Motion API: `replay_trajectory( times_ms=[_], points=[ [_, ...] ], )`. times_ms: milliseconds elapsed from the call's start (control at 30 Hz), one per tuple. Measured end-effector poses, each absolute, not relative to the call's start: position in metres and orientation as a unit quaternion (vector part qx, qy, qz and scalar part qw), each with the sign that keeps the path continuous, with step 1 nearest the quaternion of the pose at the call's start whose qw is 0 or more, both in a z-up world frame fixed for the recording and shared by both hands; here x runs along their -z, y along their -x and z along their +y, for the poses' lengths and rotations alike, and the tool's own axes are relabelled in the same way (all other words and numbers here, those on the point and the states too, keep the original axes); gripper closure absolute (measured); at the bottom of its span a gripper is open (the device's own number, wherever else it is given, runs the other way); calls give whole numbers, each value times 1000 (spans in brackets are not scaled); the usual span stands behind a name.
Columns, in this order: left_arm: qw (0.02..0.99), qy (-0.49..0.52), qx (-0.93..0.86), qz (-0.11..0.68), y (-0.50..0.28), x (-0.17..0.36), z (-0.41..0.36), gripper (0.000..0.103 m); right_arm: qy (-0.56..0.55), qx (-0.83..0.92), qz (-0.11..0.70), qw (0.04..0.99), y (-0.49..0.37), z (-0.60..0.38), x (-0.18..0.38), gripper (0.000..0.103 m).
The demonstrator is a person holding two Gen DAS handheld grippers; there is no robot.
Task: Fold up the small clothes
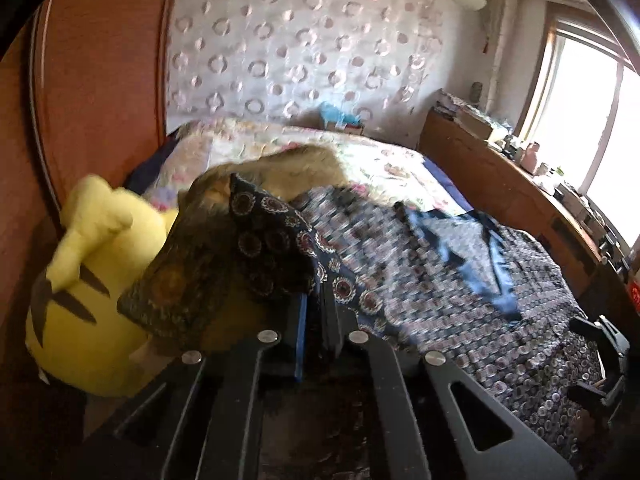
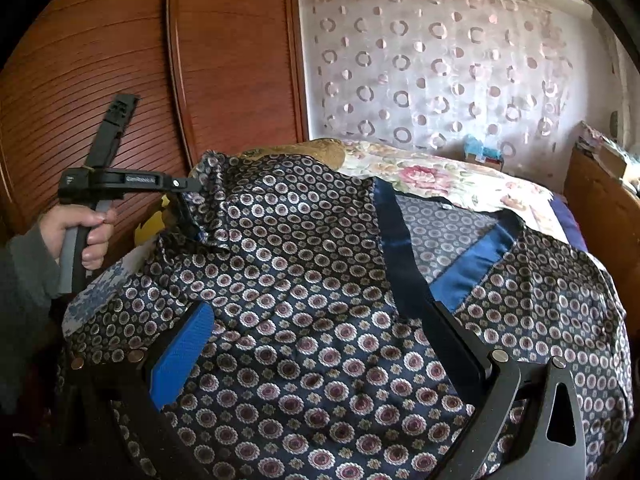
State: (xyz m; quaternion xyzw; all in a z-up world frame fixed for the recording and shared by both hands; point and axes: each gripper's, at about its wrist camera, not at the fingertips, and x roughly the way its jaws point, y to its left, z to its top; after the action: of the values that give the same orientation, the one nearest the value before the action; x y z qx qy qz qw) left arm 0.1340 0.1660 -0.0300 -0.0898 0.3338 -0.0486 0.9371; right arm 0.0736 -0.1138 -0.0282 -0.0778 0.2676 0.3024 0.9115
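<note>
The patterned navy garment (image 2: 320,320) lies spread on the bed, directly under the right gripper (image 2: 320,340), whose jaws are spread. The left gripper (image 1: 316,300) pinches its lifted corner. Judged step: first fold; next, carry that corner across evenly.

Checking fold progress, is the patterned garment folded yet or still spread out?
Mostly spread: the patterned garment lies open across the bed, one edge lifted by the left gripper, shut on it. The right gripper hangs open above it.
</note>
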Motion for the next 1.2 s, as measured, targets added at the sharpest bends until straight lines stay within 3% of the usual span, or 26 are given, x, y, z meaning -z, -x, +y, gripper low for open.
replay_trajectory(
  times_ms=[500, 633, 667, 767, 833, 933, 1200],
  points=[
    [945, 10, 113, 307, -140, -24, 81, 98, 49, -282, 264, 921, -72, -143, 29, 0],
    [945, 6, 119, 304, -135, -26, 75, 78, 45, -279, 264, 922, -71, -147, 31, 0],
    [945, 6, 124, 301, -132, -27, 75, 63, 44, -278, 263, 923, -71, -148, 32, 0],
    [948, 2, 127, 292, -124, -28, 72, 47, 40, -275, 263, 924, -71, -150, 32, 0],
    [950, 2, 120, 287, -116, -28, 74, 30, 38, -273, 263, 924, -71, -150, 32, 0],
    [953, 9, 116, 280, -107, -26, 77, 25, 35, -270, 263, 926, -71, -152, 32, 0],
    [962, 19, 70, 264, -81, -10, 75, 25, 31, -258, 266, 928, -72, -163, 33, 0]
  ],
)
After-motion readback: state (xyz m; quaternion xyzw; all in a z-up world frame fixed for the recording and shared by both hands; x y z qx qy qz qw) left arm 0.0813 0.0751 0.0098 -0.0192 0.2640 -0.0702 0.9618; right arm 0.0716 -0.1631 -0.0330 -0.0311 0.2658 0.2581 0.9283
